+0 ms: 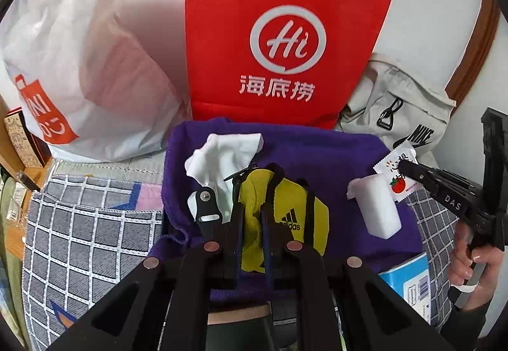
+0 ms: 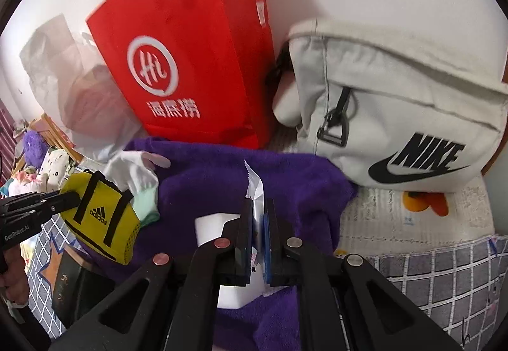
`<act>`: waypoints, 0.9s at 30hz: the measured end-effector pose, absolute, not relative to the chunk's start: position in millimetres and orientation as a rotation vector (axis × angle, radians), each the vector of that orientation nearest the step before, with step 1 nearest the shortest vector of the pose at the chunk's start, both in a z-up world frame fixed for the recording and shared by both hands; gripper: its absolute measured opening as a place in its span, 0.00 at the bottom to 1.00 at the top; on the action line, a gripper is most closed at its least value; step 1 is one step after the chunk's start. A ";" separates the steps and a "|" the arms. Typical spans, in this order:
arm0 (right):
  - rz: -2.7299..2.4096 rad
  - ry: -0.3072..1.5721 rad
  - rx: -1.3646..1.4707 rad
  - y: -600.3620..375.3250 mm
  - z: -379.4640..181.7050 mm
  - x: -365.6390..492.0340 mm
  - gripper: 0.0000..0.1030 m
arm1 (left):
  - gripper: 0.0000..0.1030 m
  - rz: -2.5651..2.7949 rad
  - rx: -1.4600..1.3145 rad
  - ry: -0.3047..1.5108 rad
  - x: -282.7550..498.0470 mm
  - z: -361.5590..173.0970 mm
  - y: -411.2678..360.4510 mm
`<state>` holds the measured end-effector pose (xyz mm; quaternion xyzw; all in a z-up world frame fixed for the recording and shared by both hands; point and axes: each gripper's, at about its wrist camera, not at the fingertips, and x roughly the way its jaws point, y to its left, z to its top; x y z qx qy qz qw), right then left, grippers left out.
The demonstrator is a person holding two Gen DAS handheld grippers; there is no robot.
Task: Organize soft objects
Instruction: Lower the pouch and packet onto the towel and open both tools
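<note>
A: What does each tool hold?

B: The left tool is clamped narrow on the yellow pouch, gripping it through the cloth near its top edge, over the purple towel. The right tool is pinched nearly shut on a thin sachet with a tomato print, also above the towel.

A: How do they handle?

B: I'd judge the pouch light and floppy; it sags around the pads, so a hold near a black strap or seam should keep it from slipping. The sachet looks slick and flat, weightless, best nipped by its crimped edge as now.

A: And the rest?

B: A white glove lies limp on the towel beside the pouch, easy to bunch. The white block rests on the towel under the sachet; it looks like foam, so I'd squeeze its sides gently. A red bag and grey bag stand behind.
</note>
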<state>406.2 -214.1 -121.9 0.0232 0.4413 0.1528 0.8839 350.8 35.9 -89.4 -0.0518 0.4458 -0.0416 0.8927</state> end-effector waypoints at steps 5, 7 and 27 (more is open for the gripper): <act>0.317 0.979 0.054 -216.3 -141.1 410.9 0.08 | 0.10 -0.087 -0.099 0.959 361.0 -102.3 32.3; 0.317 0.991 0.058 -216.9 -145.9 411.9 0.09 | 0.11 -0.084 -0.103 0.979 365.7 -109.2 31.5; 0.305 0.975 0.052 -222.3 -132.6 410.8 0.37 | 0.35 -0.042 -0.129 0.990 364.8 -108.5 43.2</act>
